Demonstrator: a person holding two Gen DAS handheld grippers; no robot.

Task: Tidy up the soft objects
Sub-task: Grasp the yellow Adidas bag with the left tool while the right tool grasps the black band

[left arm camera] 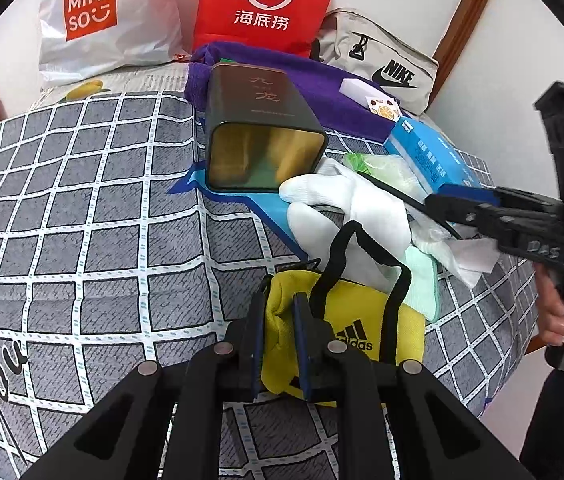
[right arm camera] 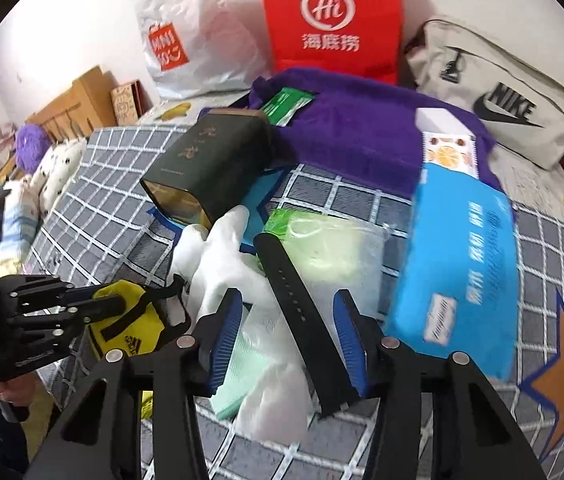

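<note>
My left gripper (left arm camera: 279,336) is shut on the left edge of a small yellow Adidas bag (left arm camera: 362,320) with black handles, which rests on the checked bedspread (left arm camera: 81,200). In the right wrist view the same gripper (right arm camera: 99,306) pinches the yellow bag (right arm camera: 133,320) at lower left. My right gripper (right arm camera: 286,332) hangs over the pile with its jaws apart; a black strap (right arm camera: 290,292) lies between the blue pads (right arm camera: 223,330), untouched. Under it are a white glove (right arm camera: 217,248), a mint cloth (right arm camera: 241,368) and a white tissue (right arm camera: 277,396). From the right, this gripper (left arm camera: 448,206) reaches over the glove (left arm camera: 346,204).
A dark tin (left arm camera: 257,128) lies on its side, open mouth toward me. Beside the pile are a blue tissue pack (right arm camera: 462,280) and a clear bag of green items (right arm camera: 334,248). Behind them: a purple towel (right arm camera: 362,132), a Nike pouch (right arm camera: 514,108), a red bag (right arm camera: 330,20) and a Miniso bag (left arm camera: 93,12).
</note>
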